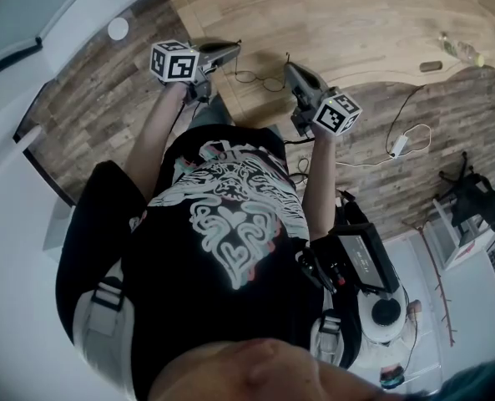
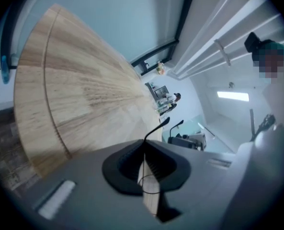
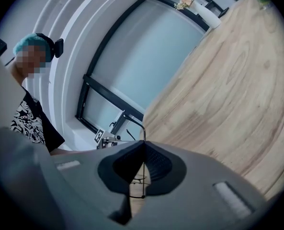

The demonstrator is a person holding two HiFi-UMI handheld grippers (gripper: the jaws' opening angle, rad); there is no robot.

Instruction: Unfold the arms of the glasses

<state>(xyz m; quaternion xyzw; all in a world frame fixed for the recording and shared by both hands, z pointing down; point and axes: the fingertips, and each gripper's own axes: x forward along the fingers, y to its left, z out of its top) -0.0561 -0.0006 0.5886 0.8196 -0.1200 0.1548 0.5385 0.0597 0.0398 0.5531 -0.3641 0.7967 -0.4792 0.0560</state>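
Thin black wire-framed glasses (image 1: 260, 80) hang between my two grippers, just above the near edge of the wooden table (image 1: 347, 23). My left gripper (image 1: 230, 50) is shut on one arm. In the left gripper view that arm (image 2: 157, 127) rises out of the closed jaws of the left gripper (image 2: 143, 143), with a lens rim (image 2: 149, 183) showing below them. My right gripper (image 1: 290, 67) is shut on the other arm. In the right gripper view that thin arm (image 3: 134, 121) runs up and left from the right gripper (image 3: 144, 143), and the frame's lenses (image 3: 137, 178) hang beneath.
The table edge curves below the grippers, over a wood-patterned floor. A small dark object (image 1: 431, 66) and a clear bottle (image 1: 460, 48) lie at the table's far right. A white charger with its cable (image 1: 400, 146) lies on the floor. A flower vase (image 3: 187, 1) stands at the table's far end.
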